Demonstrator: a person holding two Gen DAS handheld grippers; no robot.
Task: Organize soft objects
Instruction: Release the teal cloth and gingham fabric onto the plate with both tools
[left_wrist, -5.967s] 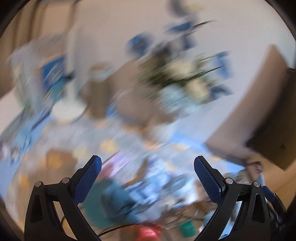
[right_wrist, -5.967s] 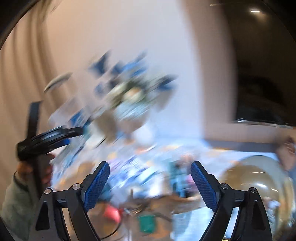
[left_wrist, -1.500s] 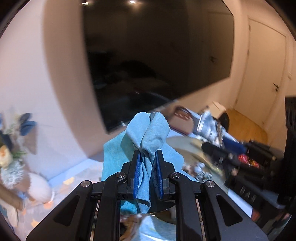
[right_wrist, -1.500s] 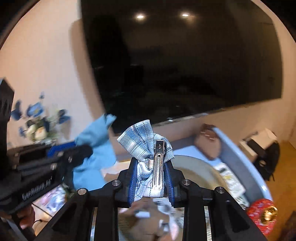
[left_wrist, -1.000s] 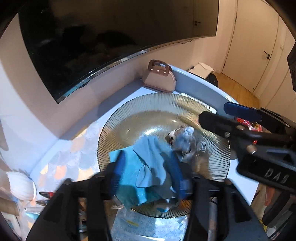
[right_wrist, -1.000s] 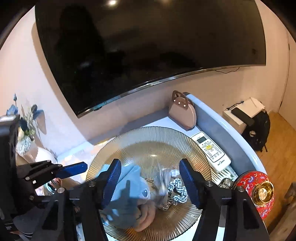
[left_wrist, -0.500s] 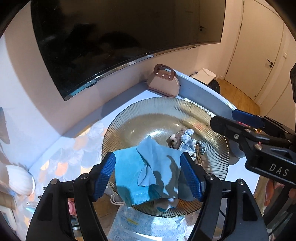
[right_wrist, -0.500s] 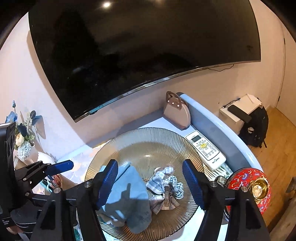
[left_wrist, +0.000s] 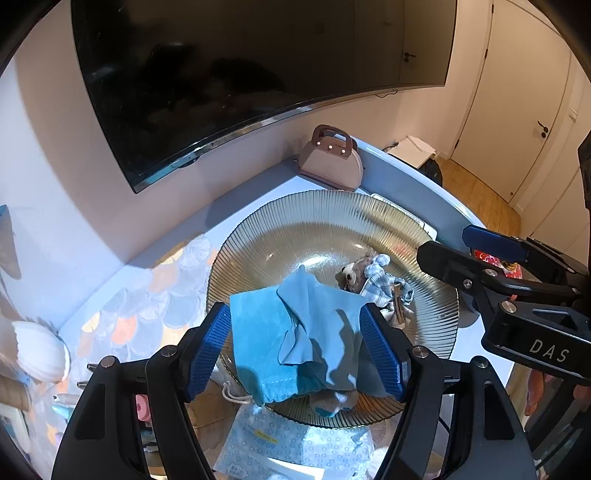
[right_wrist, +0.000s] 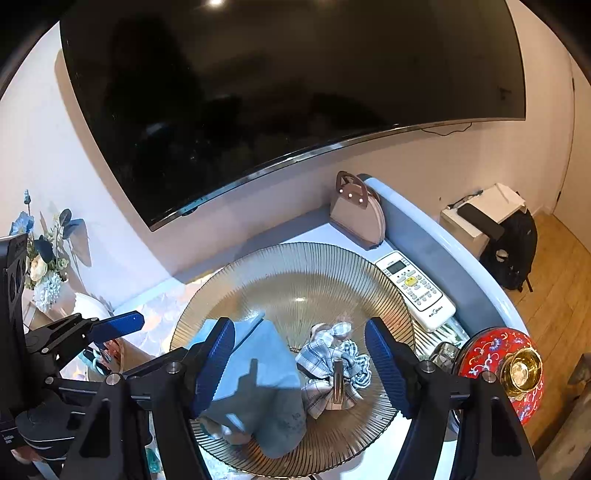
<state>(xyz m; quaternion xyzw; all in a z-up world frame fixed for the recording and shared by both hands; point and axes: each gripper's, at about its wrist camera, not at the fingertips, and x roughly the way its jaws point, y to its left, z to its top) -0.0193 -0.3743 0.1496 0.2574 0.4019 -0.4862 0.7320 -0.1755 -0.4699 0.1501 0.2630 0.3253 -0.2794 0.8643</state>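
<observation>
Fingers of left gripper (left_wrist: 301, 349) and right gripper (right_wrist: 301, 363) spread wide, released, empty, poised above ribbed glass plate (right_wrist: 295, 266). Blue cloth (left_wrist: 295, 332) crumpled on plate's near-left edge, overhanging rim. Checked bow hair clip (right_wrist: 334, 365) beside it toward plate's right, by a small plush toy (left_wrist: 351, 273). Farther back: remote control (right_wrist: 413, 290) at plate's right rim, pink handbag (left_wrist: 330, 160) at tabletop's far edge.

Dark curved TV (right_wrist: 295, 92), small handbag (right_wrist: 356, 216), white remote (right_wrist: 415, 290), red patterned jar (right_wrist: 504, 369).
</observation>
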